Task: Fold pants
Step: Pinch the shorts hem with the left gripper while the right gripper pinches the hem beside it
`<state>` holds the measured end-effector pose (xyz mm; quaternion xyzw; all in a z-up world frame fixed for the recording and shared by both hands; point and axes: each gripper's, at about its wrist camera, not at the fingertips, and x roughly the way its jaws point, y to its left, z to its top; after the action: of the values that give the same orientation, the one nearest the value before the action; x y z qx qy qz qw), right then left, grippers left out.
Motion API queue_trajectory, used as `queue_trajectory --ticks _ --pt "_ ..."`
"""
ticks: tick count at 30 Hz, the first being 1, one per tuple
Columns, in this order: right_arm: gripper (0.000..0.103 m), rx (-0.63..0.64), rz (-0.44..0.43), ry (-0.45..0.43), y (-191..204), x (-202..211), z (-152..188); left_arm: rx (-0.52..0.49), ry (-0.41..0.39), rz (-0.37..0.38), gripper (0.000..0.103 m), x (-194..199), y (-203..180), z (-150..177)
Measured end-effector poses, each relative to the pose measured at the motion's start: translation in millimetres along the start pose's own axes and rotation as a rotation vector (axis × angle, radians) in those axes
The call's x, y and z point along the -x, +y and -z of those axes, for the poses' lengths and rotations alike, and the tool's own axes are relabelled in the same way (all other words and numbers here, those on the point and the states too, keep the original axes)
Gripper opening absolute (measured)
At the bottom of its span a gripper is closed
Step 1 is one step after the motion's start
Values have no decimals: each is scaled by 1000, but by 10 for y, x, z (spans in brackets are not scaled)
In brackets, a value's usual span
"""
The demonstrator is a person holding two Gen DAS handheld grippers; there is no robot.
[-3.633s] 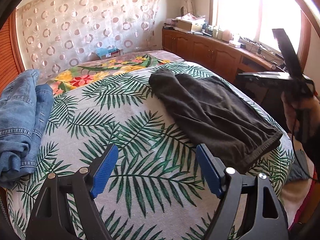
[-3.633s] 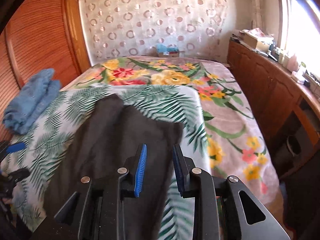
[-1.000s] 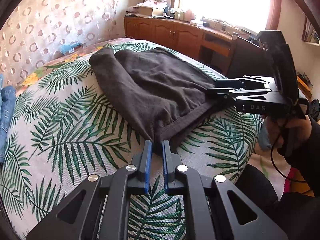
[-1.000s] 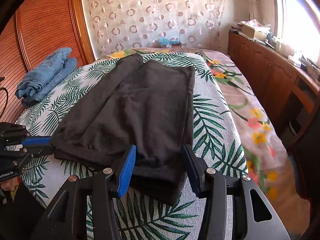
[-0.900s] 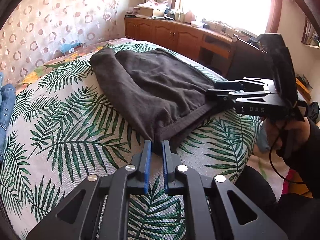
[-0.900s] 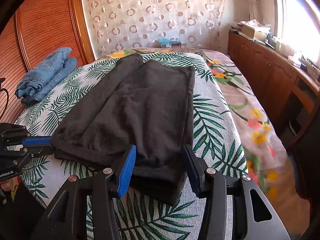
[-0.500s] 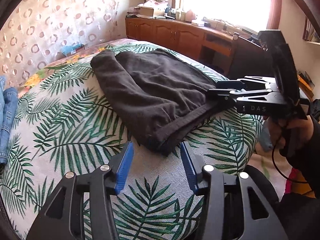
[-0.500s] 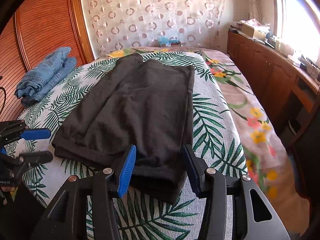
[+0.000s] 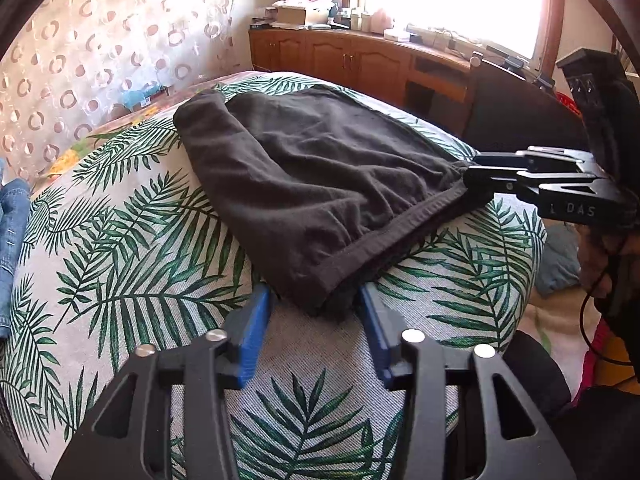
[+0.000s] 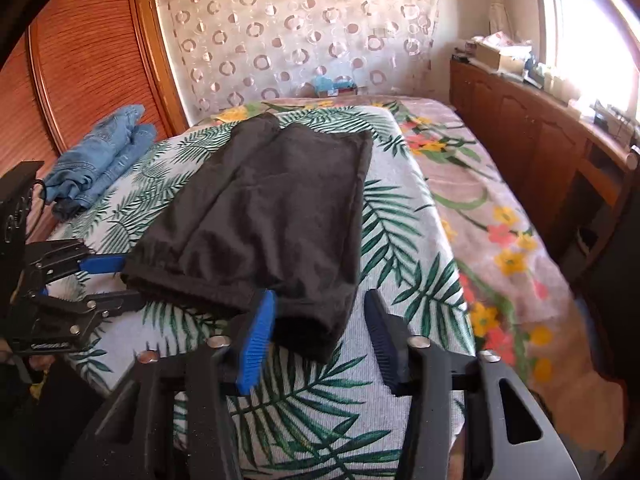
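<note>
Dark grey pants (image 9: 320, 176) lie folded lengthwise on the palm-leaf bedspread (image 9: 132, 264), near hem towards me; they also show in the right wrist view (image 10: 272, 216). My left gripper (image 9: 316, 320) is open, its blue pads either side of the near left hem corner. My right gripper (image 10: 318, 320) is open, straddling the near right hem corner. The right gripper also shows from the side in the left wrist view (image 9: 476, 178), at the hem's far end. The left gripper shows in the right wrist view (image 10: 120, 280), open at the other corner.
Folded blue jeans (image 10: 96, 160) lie at the bed's left side by a wooden wardrobe (image 10: 80, 60). A wooden cabinet (image 10: 532, 140) with clutter runs along the right under the window. A floral sheet (image 10: 480, 208) covers the bed's right part.
My left gripper went from shut at the hem corner to open around it. The right gripper stays open at its corner. The pants have hardly moved.
</note>
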<state>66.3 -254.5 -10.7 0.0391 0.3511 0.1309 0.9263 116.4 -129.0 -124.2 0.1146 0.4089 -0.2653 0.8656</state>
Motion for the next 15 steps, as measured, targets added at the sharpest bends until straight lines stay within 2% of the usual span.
queue_trajectory --ticks 3,4,6,15 --pt "10 14 -4 -5 28 46 -16 8 -6 14 23 10 20 -4" --pt "8 18 -10 -8 37 67 -23 9 -9 15 21 20 20 -2" --pt "7 14 -8 -8 35 107 -27 8 -15 15 16 53 20 5" --pt "7 31 -13 28 62 86 24 6 -24 28 15 178 -22 74"
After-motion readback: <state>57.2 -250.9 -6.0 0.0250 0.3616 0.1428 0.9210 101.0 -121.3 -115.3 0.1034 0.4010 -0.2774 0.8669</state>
